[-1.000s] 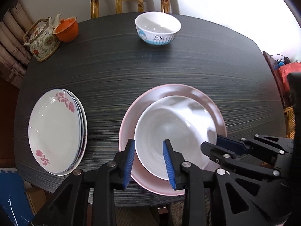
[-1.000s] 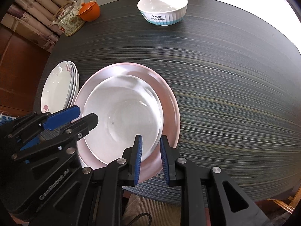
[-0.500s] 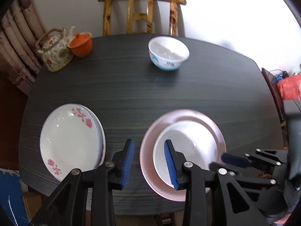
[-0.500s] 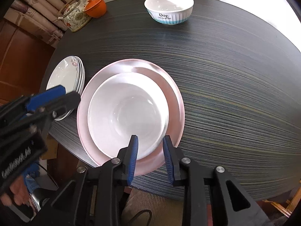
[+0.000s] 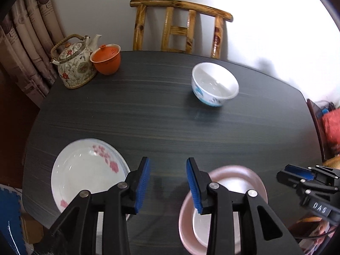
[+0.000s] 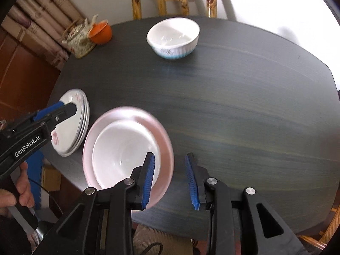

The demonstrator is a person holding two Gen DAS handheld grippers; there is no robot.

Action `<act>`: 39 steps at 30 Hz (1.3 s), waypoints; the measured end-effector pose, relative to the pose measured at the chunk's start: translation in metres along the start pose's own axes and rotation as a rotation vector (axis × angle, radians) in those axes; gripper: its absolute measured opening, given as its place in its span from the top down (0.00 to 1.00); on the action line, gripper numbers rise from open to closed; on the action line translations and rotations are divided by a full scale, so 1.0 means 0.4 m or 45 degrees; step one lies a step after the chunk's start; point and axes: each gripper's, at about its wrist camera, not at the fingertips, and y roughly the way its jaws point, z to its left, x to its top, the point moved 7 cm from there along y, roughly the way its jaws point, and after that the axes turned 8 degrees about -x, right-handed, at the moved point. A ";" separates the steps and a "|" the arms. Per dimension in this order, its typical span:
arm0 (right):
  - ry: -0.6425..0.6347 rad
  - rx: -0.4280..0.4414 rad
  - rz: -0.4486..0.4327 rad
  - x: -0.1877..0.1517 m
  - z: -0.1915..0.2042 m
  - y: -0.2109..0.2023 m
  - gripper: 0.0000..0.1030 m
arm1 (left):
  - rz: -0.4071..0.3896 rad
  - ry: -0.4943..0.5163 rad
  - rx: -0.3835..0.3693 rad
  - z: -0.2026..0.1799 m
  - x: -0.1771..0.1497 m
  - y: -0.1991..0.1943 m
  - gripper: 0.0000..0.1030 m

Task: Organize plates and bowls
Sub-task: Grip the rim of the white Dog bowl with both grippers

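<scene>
A plain white bowl sits inside a pink plate at the table's near edge; both also show in the left wrist view, the bowl and the plate. A stack of white plates with pink flowers lies to the left. A white bowl with a blue band stands far on the table. My left gripper is open and empty, above the table between the stack and the pink plate. My right gripper is open and empty, over the pink plate's right rim.
The dark oval table carries a floral teapot and an orange cup at the far left. A wooden chair stands behind the table. A curtain hangs at the left.
Both grippers have pulled back and up from the white bowl and pink plate, and their jaws have opened wider. The dishes have not moved.
</scene>
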 end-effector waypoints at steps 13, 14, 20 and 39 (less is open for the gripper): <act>0.118 0.038 -0.069 0.300 -0.120 0.102 0.72 | 0.036 -0.011 0.027 -0.010 0.242 0.196 0.65; 0.116 0.036 -0.068 0.320 -0.123 0.111 0.72 | 0.039 -0.010 0.021 -0.012 0.256 0.209 0.65; 0.112 0.053 -0.056 0.427 -0.136 0.167 0.72 | 0.056 0.000 -0.020 -0.031 0.329 0.277 0.65; 0.051 0.047 0.042 0.553 -0.105 0.315 0.69 | 0.160 -0.017 -0.092 -0.018 0.408 0.445 0.65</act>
